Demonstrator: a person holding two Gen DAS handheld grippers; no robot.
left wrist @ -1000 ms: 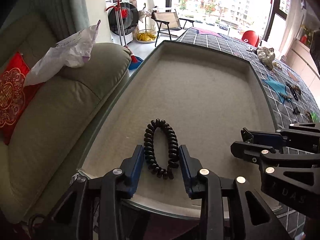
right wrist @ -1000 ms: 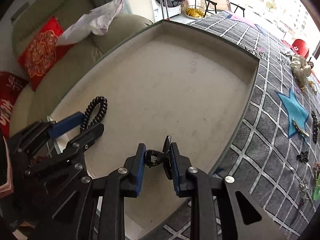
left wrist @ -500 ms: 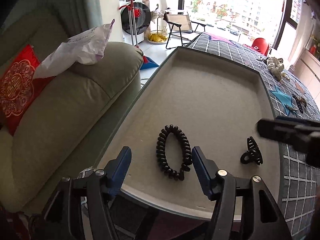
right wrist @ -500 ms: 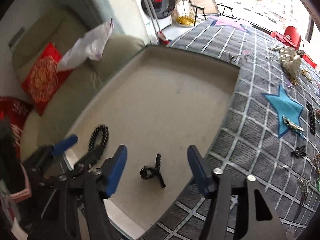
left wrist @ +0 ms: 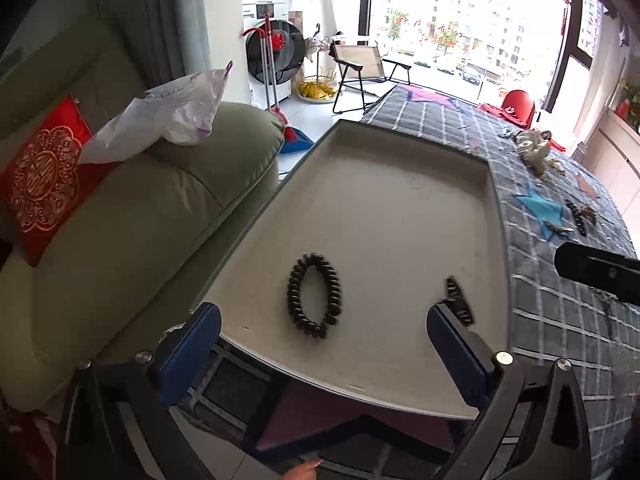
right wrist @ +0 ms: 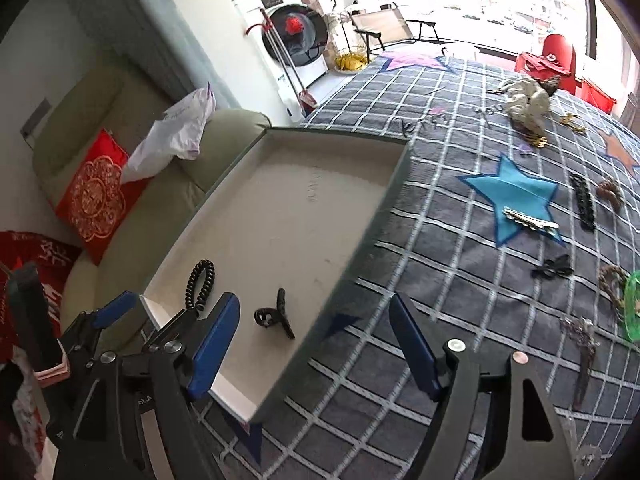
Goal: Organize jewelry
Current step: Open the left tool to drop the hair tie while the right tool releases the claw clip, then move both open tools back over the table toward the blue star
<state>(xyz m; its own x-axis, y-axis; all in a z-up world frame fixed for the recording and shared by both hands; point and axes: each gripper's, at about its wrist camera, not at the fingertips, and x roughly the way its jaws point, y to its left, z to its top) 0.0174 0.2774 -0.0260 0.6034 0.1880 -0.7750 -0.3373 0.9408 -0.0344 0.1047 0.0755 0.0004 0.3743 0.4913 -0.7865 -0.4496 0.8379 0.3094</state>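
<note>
A black coiled hair tie point(left wrist: 314, 295) lies flat near the front of the beige tray point(left wrist: 400, 200). My left gripper point(left wrist: 324, 332) hangs above and behind it, jaws opening wide, nothing between them. A black claw clip point(left wrist: 459, 300) rests to the hair tie's right. In the right wrist view the coiled hair tie point(right wrist: 200, 284) and claw clip point(right wrist: 276, 315) lie in the tray point(right wrist: 304, 184). My right gripper point(right wrist: 316, 340) is lifted over the tray's right wall, jaws opening and empty. The left gripper point(right wrist: 168, 312) shows at lower left.
More hair pieces lie on the grey checked cloth point(right wrist: 460, 240): a silver clip point(right wrist: 528, 220) on a blue star, a black comb clip point(right wrist: 582, 202), a small black bow point(right wrist: 554, 267), a green item point(right wrist: 632, 304). A green sofa point(left wrist: 120, 232) with a red cushion point(left wrist: 40, 176) stands left.
Both grippers opened and drew back upward. The left let go of the hair tie, the right let go of the claw clip; both pieces now lie in the tray. The right gripper swung rightward.
</note>
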